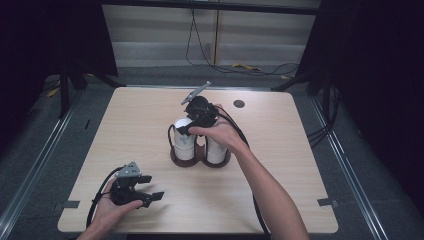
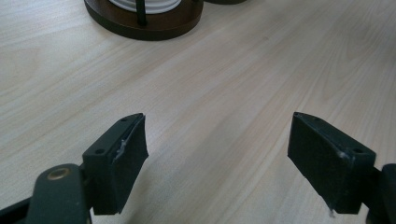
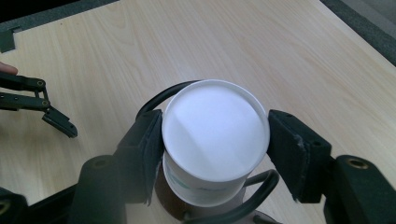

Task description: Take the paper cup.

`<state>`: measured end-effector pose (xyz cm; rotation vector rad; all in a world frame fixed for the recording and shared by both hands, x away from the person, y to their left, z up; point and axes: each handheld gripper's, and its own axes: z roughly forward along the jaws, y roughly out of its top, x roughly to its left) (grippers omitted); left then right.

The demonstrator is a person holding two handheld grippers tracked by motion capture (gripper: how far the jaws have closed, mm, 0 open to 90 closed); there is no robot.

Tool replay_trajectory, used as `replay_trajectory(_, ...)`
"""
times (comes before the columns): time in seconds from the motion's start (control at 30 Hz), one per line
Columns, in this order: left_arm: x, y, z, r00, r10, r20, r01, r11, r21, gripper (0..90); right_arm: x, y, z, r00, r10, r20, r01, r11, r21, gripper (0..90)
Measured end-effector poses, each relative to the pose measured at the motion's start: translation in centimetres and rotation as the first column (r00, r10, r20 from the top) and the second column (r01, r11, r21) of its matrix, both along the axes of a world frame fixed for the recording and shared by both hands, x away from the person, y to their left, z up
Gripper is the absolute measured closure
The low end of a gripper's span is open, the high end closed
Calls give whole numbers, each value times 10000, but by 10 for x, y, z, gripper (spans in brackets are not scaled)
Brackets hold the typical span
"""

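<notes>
Overhead, right gripper [image 3: 215, 149] fingers clamp a white cup [image 3: 215, 135] seated in the dark holder [image 1: 200, 157]; left gripper [image 2: 217, 163] fingers wide.

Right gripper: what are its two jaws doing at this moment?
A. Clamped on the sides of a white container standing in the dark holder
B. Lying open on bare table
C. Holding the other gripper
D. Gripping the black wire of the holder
A. In the right gripper view the right gripper has a black pad pressed against each side of the white container, which stands in the dark holder.
</notes>
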<state>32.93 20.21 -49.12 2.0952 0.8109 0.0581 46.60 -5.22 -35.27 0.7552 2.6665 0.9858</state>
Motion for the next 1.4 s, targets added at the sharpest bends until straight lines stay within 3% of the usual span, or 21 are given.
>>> replay_trajectory(1.03,1,0,0,10000,42,20,-43,10000,31,196,-7,-14,25,9994,-49,340,29,9983,582,385)
replay_trajectory(1.4,1,0,0,10000,72,53,-72,10000,-14,196,-10,-21,36,9984,-212,531,154,9941,1073,386)
